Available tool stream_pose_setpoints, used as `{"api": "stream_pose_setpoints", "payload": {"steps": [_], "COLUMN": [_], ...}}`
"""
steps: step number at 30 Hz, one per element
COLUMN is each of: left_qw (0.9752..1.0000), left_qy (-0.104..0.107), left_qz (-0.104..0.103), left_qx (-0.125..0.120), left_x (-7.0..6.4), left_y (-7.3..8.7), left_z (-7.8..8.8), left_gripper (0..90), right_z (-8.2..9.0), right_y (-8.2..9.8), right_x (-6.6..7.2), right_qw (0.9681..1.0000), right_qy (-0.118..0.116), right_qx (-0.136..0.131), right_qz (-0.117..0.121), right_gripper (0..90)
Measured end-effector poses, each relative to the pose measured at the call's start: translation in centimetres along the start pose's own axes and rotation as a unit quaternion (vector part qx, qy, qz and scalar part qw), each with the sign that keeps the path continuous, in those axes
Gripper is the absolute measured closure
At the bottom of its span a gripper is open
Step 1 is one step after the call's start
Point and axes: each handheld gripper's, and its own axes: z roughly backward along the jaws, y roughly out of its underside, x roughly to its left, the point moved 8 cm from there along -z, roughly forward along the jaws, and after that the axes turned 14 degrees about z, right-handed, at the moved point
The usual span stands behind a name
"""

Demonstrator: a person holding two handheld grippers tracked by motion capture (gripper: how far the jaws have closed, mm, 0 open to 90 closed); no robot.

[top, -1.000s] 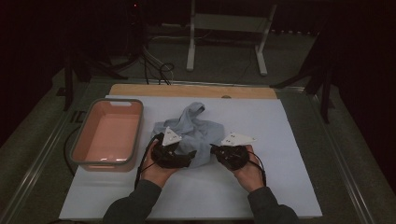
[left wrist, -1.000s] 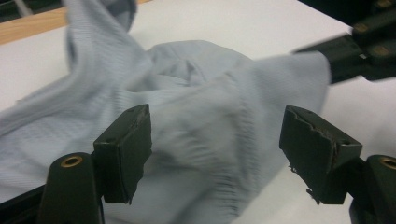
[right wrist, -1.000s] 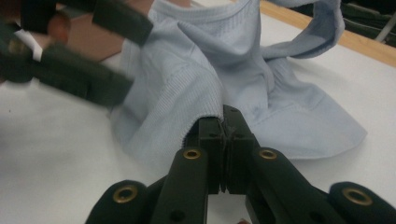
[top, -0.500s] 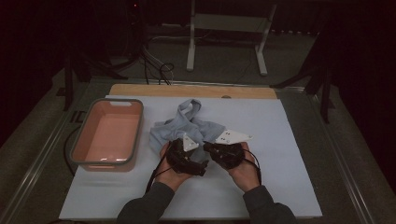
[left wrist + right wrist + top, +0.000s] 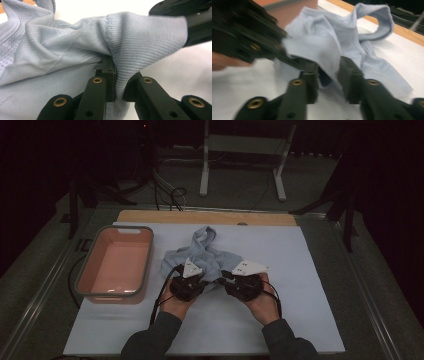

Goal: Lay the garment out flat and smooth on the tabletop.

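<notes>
Both close views: left gripper (image 5: pixel 115 82) pinching grey garment (image 5: pixel 62 50), right gripper (image 5: pixel 329 72) jaws just parted around it

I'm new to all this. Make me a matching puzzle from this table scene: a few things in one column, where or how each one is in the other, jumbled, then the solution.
Things:
1. light blue garment
2. pink tub
3. left tool
4. wooden board

Places or states:
A. stands at the left of the white mat
B. lies crumpled mid-mat, in front of both hands
C. runs along the mat's far edge
D. jaws pinched shut on a fold of ribbed cloth

Pairs: 1-B, 2-A, 3-D, 4-C
</notes>
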Motion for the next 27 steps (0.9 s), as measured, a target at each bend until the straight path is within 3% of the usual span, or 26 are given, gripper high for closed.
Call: {"api": "stream_pose_setpoints", "payload": {"steps": [8,15,27], "left_qw": [0.9997,0.9987,0.9958], "left_qy": [0.026,0.051,0.090], "left_qz": [0.003,0.006,0.003], "left_qx": [-0.006,-0.010,-0.018], "left_x": [-0.7,-1.7,-2.6], "left_y": [-0.2,-0.4,-0.8], "left_z": [0.9,1.3,2.7], "left_gripper": [84.7,84.7,84.7], "right_z": [-0.8,-1.5,-2.1], "right_y": [2.1,3.1,4.1], "right_x": [-1.1,-2.1,-3.6], "right_qw": [0.9993,0.9977,0.9961], "right_qy": [0.012,0.013,0.031], "right_qx": [0.024,0.031,0.048], "right_qz": [-0.025,-0.058,-0.068], "right_gripper": [52.5,51.5,53.0]}}
